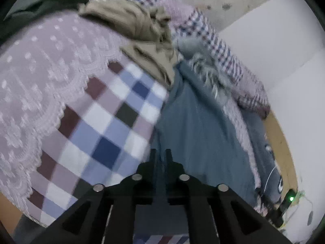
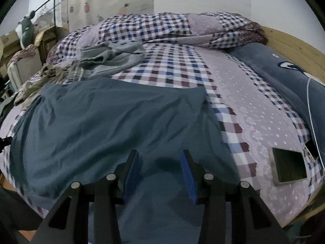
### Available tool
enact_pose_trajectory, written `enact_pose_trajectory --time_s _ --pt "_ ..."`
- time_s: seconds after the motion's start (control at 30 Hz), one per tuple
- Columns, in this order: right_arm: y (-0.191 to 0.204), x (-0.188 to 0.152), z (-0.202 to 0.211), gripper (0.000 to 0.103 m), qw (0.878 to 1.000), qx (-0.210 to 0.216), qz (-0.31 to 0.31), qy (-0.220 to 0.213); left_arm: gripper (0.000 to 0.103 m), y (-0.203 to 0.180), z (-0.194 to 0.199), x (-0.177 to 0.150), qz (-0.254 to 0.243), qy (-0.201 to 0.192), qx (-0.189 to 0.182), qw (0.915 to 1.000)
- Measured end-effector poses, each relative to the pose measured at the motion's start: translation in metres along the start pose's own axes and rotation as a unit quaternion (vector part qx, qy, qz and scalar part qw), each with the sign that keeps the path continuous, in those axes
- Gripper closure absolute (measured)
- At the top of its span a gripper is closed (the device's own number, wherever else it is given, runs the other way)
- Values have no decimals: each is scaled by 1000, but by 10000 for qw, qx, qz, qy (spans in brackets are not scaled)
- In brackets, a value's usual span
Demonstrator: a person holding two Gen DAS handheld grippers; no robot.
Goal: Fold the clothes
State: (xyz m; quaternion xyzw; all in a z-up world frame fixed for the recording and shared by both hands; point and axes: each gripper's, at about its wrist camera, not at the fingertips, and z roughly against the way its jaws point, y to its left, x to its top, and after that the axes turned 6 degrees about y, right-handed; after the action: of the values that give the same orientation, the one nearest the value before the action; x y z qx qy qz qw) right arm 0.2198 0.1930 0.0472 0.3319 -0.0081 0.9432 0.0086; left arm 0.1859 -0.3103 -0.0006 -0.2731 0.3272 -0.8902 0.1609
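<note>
A dark teal garment (image 2: pixel 113 122) lies spread flat on the checked bed cover (image 2: pixel 172 69), its near edge hanging over the front of the bed. My right gripper (image 2: pixel 160 168) is open just above the garment's near middle, holding nothing. In the left wrist view the same teal garment (image 1: pixel 193 126) runs away from my left gripper (image 1: pixel 161 152), whose fingers are close together and pinch the garment's edge. A beige garment (image 1: pixel 142 38) and a grey garment (image 2: pixel 113 55) lie crumpled further back.
A phone (image 2: pixel 288 165) lies on the lace part of the cover at the right. A blue-grey pillow (image 2: pixel 284 75) rests by the wooden headboard (image 2: pixel 294 44). A rolled checked duvet (image 2: pixel 182 28) lies at the back. Boxes and clutter (image 2: pixel 22 46) stand at the left.
</note>
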Motion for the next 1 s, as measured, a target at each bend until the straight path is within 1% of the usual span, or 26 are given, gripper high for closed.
enact_pose_trajectory --time_s 0.03,0.1,0.2,0.3,0.43,0.5,0.57,0.63,0.67,0.73,0.77,0.83,0.93,1.0 --pt "5 2 0 57 10000 80 23 -6 73 1 3 2 -5 -117 -18 9999" --pt "14 5 -1 57 9997 240 70 -18 62 2 8 6 -78 -357 22 9993" --pt "33 15 -1 56 9986 512 151 -48 61 2 6 13 -283 -390 71 9988" --pt "64 35 -5 53 9949 980 211 -68 61 -7 -3 17 -597 -350 224 9973" --pt "126 76 -19 52 9856 1613 508 -72 61 -18 -11 16 -1060 -296 416 9931" --pt "156 95 -27 52 9810 1788 755 -74 61 -22 -16 16 -1206 -244 458 9913" --pt "192 115 -40 52 9754 1909 1104 -35 61 -23 -22 17 -1279 -195 418 9907" --pt "227 139 -60 52 9696 1969 1455 55 61 -23 -28 20 -1263 -146 395 9911" --pt "237 147 -68 52 9673 1997 1559 105 62 -23 -31 22 -1242 -121 386 9914" --pt "258 168 -91 52 9621 2107 1710 286 77 -24 -38 25 -1199 -70 361 9921" --pt "265 175 -100 52 9602 2141 1758 354 80 -26 -42 27 -1174 -41 342 9925" --pt "283 191 -121 52 9566 2193 1845 519 94 -26 -47 29 -1136 -14 386 9928" --pt "306 206 -150 52 9520 2157 2038 750 96 -25 -51 32 -1051 9 397 9937" --pt "319 208 -161 52 9463 2203 2211 839 97 -23 -52 33 -1008 32 379 9942"
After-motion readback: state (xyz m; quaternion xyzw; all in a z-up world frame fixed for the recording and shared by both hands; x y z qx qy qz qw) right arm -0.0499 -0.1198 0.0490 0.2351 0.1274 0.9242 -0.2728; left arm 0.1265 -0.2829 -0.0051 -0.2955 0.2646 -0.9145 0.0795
